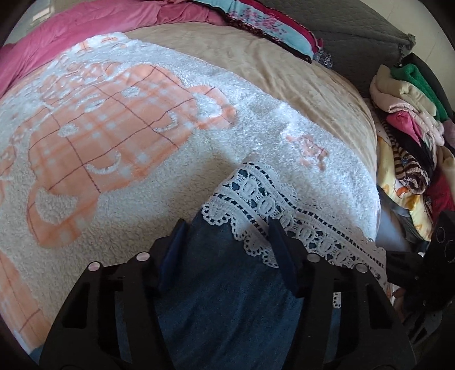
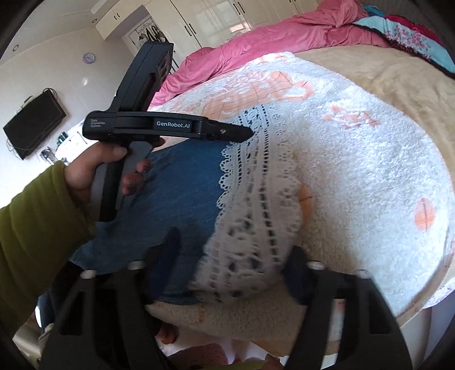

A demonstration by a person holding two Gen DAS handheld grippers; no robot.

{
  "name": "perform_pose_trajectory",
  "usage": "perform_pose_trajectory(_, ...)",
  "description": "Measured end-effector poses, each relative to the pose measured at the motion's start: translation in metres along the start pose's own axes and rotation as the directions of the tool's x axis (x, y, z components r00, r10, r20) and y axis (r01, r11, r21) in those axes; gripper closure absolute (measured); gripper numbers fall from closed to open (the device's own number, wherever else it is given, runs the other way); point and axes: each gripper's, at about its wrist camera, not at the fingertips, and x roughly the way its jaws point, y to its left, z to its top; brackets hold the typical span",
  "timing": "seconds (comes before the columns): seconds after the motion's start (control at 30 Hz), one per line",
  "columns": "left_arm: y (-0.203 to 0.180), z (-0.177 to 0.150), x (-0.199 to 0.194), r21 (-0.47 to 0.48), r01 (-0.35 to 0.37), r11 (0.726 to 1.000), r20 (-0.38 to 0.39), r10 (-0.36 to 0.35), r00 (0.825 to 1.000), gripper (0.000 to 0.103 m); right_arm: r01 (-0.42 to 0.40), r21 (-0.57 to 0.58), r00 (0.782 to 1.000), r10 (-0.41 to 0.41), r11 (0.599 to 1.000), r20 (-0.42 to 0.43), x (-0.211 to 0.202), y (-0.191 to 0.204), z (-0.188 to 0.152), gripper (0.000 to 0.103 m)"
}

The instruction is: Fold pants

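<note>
Blue denim pants (image 1: 221, 284) with a wide white lace hem (image 1: 273, 205) lie on a fluffy white and orange blanket (image 1: 113, 142) on the bed. My left gripper (image 1: 227, 227) is open, its fingers apart just above the denim near the lace. In the right wrist view the pants (image 2: 182, 199) and lace (image 2: 256, 205) lie ahead, and my left gripper (image 2: 247, 132) reaches over them from the left. My right gripper (image 2: 233, 242) is open, its fingers spread over the near lace edge.
A pink quilt (image 1: 85, 31) and a floral pillow (image 1: 267, 22) lie at the far side of the bed. A stack of folded clothes (image 1: 409, 119) stands at the right. A beige sheet (image 1: 284, 71) covers the rest. A wardrobe (image 2: 216, 17) and a wall TV (image 2: 34, 125) stand beyond the bed.
</note>
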Motion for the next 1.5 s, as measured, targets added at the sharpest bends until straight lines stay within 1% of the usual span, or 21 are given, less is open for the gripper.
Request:
perform_pose_trajectory(0.03, -0.001, -0.001, 0.000, -0.012, 0.000, 1.000, -0.004, 0.000, 1.000, 0.058, 0.002, 0.003, 1.000, -0.002, 1.000, -0.001, 0.000, 0.000, 0.001, 0.062)
perform_pose_trajectory(0.1, -0.002, -0.001, 0.000, -0.047, -0.007, 0.999, -0.015, 0.007, 1.000, 0.062, -0.001, 0.011, 1.000, 0.002, 1.000, -0.005, 0.001, 0.002, 0.002, 0.068)
perform_pose_trajectory(0.17, 0.002, 0.000, -0.003, -0.102, -0.004, 0.995, -0.013, 0.003, 1.000, 0.070, -0.009, -0.006, 1.000, 0.009, 1.000, -0.007, 0.002, 0.007, 0.002, 0.071)
perform_pose_trajectory(0.23, 0.006, -0.002, -0.008, -0.133, 0.003, 0.991, 0.009, -0.002, 1.000, 0.084, -0.033, -0.007, 0.999, 0.033, 0.999, -0.009, 0.004, 0.012, 0.004, 0.074)
perform_pose_trajectory(0.33, 0.016, -0.009, -0.016, -0.194, 0.069, 0.979, 0.049, -0.061, 0.997, 0.091, -0.083, -0.010, 0.996, 0.083, 0.996, 0.008, 0.003, 0.023, 0.010, 0.074)
perform_pose_trajectory(0.4, 0.025, -0.016, -0.025, -0.226, 0.132, 0.965, 0.091, -0.114, 0.989, 0.093, -0.119, -0.029, 0.993, 0.120, 0.992, 0.022, 0.000, 0.034, 0.014, 0.074)
perform_pose_trajectory(0.5, 0.032, -0.026, -0.047, -0.246, 0.186, 0.951, 0.166, -0.148, 0.975, 0.093, -0.143, -0.083, 0.989, 0.146, 0.986, 0.028, -0.002, 0.055, 0.019, 0.074)
perform_pose_trajectory(0.67, 0.061, -0.053, -0.101, -0.289, 0.211, 0.934, 0.281, -0.128, 0.951, 0.093, -0.191, -0.188, 0.980, 0.197, 0.963, 0.010, 0.007, 0.096, 0.028, 0.075)
perform_pose_trajectory(0.77, 0.084, -0.075, -0.129, -0.322, 0.199, 0.926, 0.315, -0.094, 0.944, 0.093, -0.230, -0.242, 0.973, 0.231, 0.943, -0.023, 0.021, 0.123, 0.032, 0.075)
perform_pose_trajectory(0.87, 0.106, -0.100, -0.150, -0.366, 0.152, 0.918, 0.336, -0.022, 0.942, 0.087, -0.241, -0.319, 0.970, 0.231, 0.917, -0.070, 0.042, 0.152, 0.029, 0.074)
perform_pose_trajectory(0.93, 0.123, -0.120, -0.165, -0.429, 0.131, 0.894, 0.356, 0.034, 0.934, 0.071, -0.249, -0.358, 0.968, 0.220, 0.900, -0.119, 0.057, 0.170, 0.023, 0.074)
perform_pose_trajectory(1.0, 0.139, -0.143, -0.178, -0.504, 0.145, 0.852, 0.380, 0.067, 0.923, 0.069, -0.242, -0.412, 0.967, 0.183, 0.878, -0.177, 0.075, 0.189, 0.011, 0.072)
perform_pose_trajectory(1.1, 0.159, -0.185, -0.190, -0.577, 0.246, 0.779, 0.471, 0.072, 0.879, 0.066, -0.206, -0.523, 0.971, 0.108, 0.827, -0.212, 0.091, 0.211, -0.011, 0.070)
perform_pose_trajectory(1.13, 0.163, -0.196, -0.190, -0.595, 0.269, 0.757, 0.485, 0.071, 0.872, 0.063, -0.198, -0.546, 0.972, 0.092, 0.814, -0.216, 0.095, 0.216, -0.014, 0.067)
perform_pose_trajectory(1.2, 0.170, -0.214, -0.189, -0.631, 0.308, 0.712, 0.498, 0.068, 0.864, 0.061, -0.153, -0.617, 0.980, 0.039, 0.772, -0.194, 0.099, 0.226, -0.024, 0.064)
perform_pose_trajectory(1.27, 0.174, -0.220, -0.192, -0.647, 0.336, 0.684, 0.515, 0.067, 0.855, 0.060, -0.102, -0.681, 0.988, -0.008, 0.725, -0.157, 0.101, 0.235, -0.031, 0.062)
perform_pose_trajectory(1.33, 0.177, -0.220, -0.195, -0.639, 0.371, 0.674, 0.542, 0.051, 0.839, 0.053, -0.073, -0.722, 0.991, -0.033, 0.689, -0.131, 0.102, 0.243, -0.038, 0.055)
perform_pose_trajectory(1.37, 0.176, -0.219, -0.195, -0.637, 0.363, 0.680, 0.537, 0.054, 0.842, 0.053, -0.060, -0.736, 0.992, -0.039, 0.674, -0.116, 0.101, 0.245, -0.040, 0.055)
perform_pose_trajectory(1.4, 0.172, -0.215, -0.194, -0.637, 0.334, 0.695, 0.519, 0.065, 0.853, 0.053, -0.051, -0.745, 0.993, -0.043, 0.665, -0.107, 0.100, 0.245, -0.042, 0.054)
perform_pose_trajectory(1.47, 0.168, -0.213, -0.192, -0.623, 0.300, 0.722, 0.497, 0.070, 0.865, 0.053, -0.042, -0.743, 0.994, -0.047, 0.668, -0.099, 0.098, 0.242, -0.043, 0.053)
perform_pose_trajectory(1.5, 0.165, -0.214, -0.192, -0.613, 0.306, 0.729, 0.502, 0.060, 0.863, 0.053, -0.042, -0.735, 0.994, -0.046, 0.676, -0.099, 0.097, 0.240, -0.043, 0.053)
